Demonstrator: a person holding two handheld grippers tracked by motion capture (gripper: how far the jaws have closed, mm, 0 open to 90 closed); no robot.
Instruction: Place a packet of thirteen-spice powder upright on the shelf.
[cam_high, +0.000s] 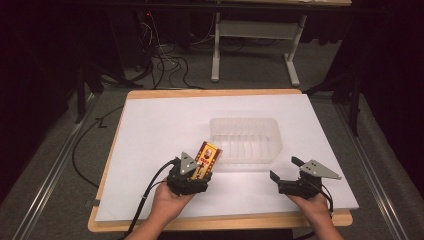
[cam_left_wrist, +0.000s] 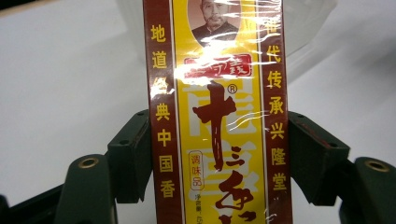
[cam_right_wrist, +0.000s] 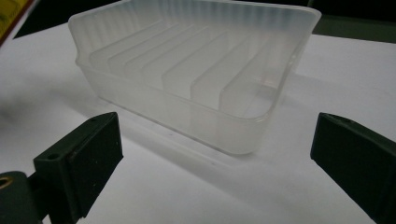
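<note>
A: Two hand-held grippers work over a white table (cam_high: 150, 125). The left gripper (cam_high: 200, 170) has its jaws clamped on the long sides of a yellow and dark red spice packet (cam_high: 208, 155), which is wrapped in shiny film and printed with Chinese characters. The right gripper (cam_high: 284, 169) has its jaws wide apart with nothing between them, low over the table near the front right corner of a clear plastic tray (cam_high: 272, 131).

B: Where is the packet, relative to the gripper that holds it?

A: It stands out past the jaws, up and away from the hand, with its lower part pinched between them. In the left gripper view the packet (cam_left_wrist: 217, 116) runs up the middle of the picture, a black pad pressed against each long edge. Its far end sits just beside the tray's front left corner, raised off the table.

B: What would doing this step well take?

A: It looks like the packet is headed into the tray. I would keep the grip firm, since the film looks slippery, lift the far end clear over the tray wall, and lower it flat onto the ribbed floor (cam_right_wrist: 187, 65) before letting go. The right gripper could steady the tray, which looks light.
</note>
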